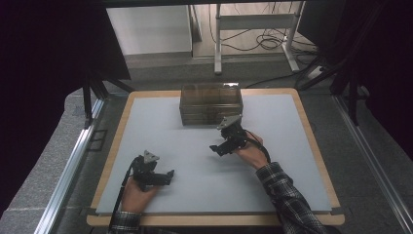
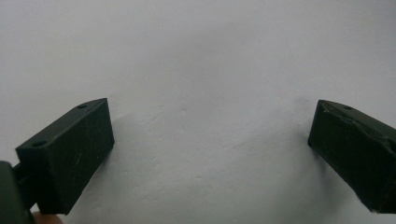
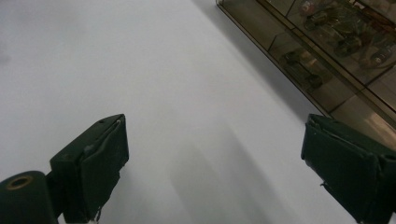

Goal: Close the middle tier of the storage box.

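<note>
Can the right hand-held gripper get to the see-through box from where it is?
Probably yes. The right hand-held gripper has its jaws open and empty, and the clear box sits close by at the far side of the table. Bare tabletop lies between them, so nothing seems to block the way.

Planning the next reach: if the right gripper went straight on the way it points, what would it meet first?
Probably the bare table mat; the right gripper has open jaws, with the clear box off to one side.

Clear brown-tinted plastic box (image 1: 211, 104), lid closed, upright at the far middle of the grey-white mat (image 1: 195, 161); small dark parts visible inside its compartments.
</note>
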